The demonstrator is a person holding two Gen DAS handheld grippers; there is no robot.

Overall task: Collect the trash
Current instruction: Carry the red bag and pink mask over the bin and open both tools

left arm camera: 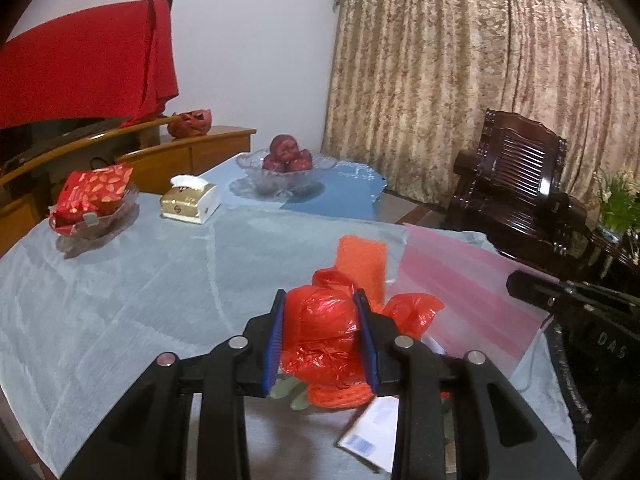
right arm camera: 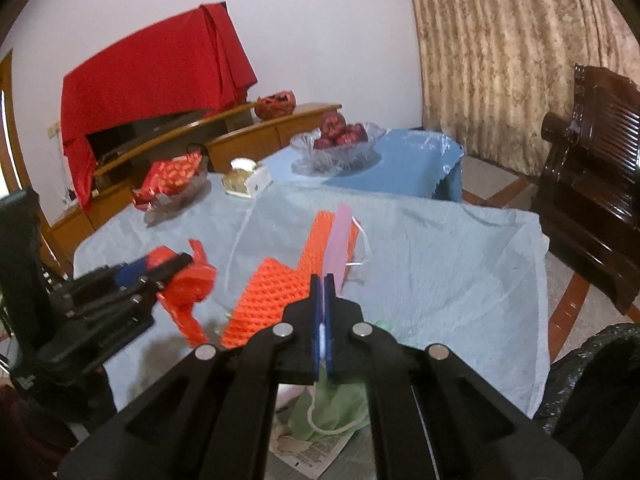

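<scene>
Left hand-held gripper [left arm camera: 322, 334] clamps red plastic bag [left arm camera: 324, 340]; right hand-held gripper [right arm camera: 324, 312] pinches pink sheet [right arm camera: 338, 240]

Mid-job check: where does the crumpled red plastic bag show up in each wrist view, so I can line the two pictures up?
Left wrist view: the red plastic bag sits low and centre, clamped between the left tongs.
Right wrist view: the same bag is at lower left, held in the left tongs.
Shared landmark: the glass bowl of apples at the table's far end.
</scene>
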